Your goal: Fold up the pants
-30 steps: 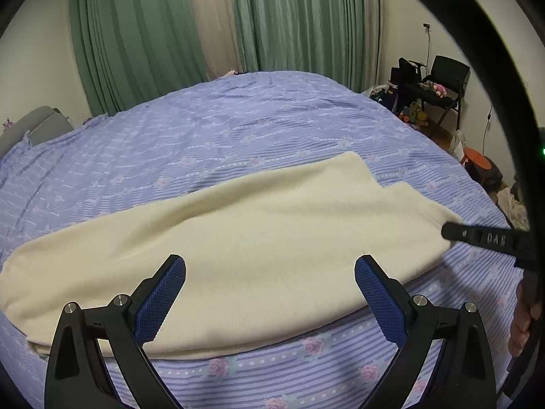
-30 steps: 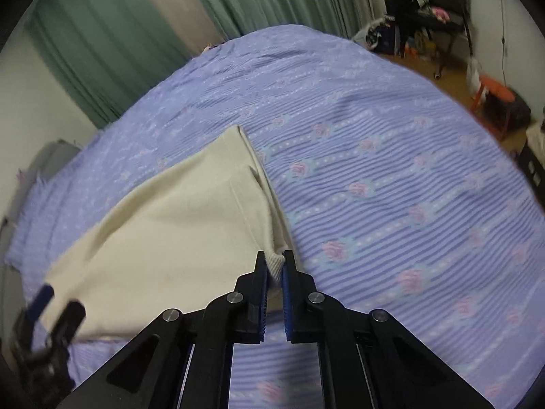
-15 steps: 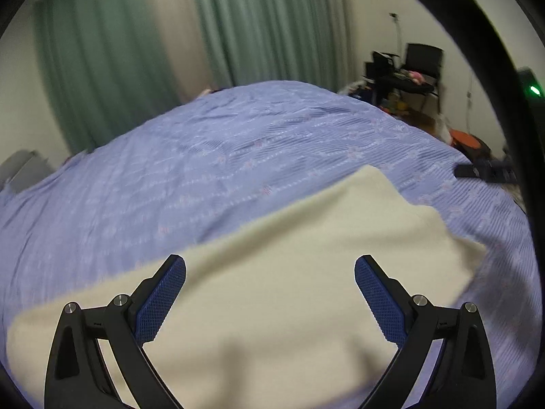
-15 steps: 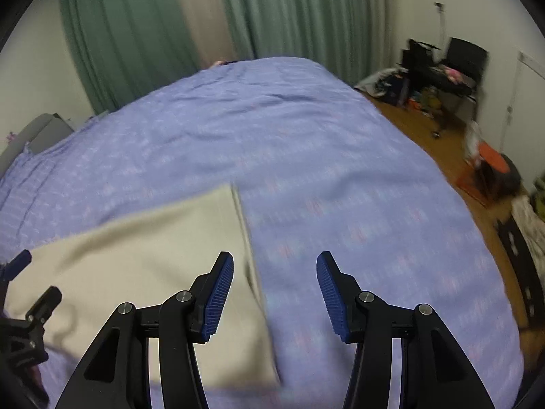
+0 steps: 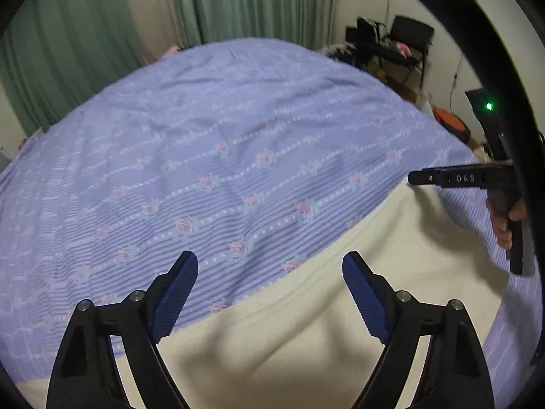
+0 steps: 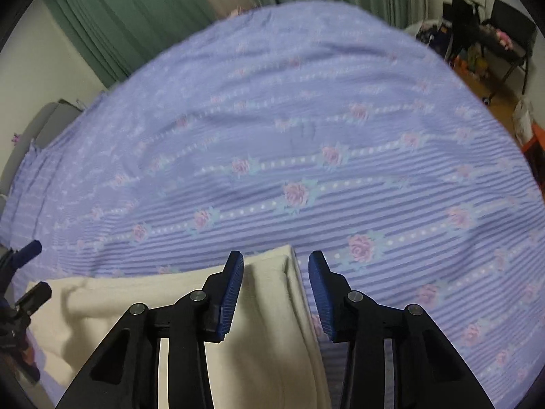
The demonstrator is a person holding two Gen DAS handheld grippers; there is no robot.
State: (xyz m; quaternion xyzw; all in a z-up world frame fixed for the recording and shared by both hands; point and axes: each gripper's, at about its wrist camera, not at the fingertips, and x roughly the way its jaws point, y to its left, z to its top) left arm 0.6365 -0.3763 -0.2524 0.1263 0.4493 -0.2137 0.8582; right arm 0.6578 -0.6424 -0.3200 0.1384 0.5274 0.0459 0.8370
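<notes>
The cream pants (image 5: 306, 334) lie flat on the purple floral bedspread (image 5: 211, 156). My left gripper (image 5: 269, 279) is open and empty, hovering low over the pants' far edge. The right gripper shows at the right of that view (image 5: 449, 179), held by a hand. In the right wrist view, my right gripper (image 6: 275, 274) is open and empty, straddling the corner of the pants (image 6: 269, 306) just above the cloth. The left gripper shows at the left edge of the right wrist view (image 6: 24, 272).
The bedspread (image 6: 306, 136) stretches far beyond the pants. Green curtains (image 5: 238, 0) hang behind the bed. Black chairs and clutter (image 5: 402, 44) stand on the floor at the right, off the bed's edge.
My right gripper let go of the pants' corner and opened, then moved over the far corner. My left gripper stayed open and moved forward over the cloth.
</notes>
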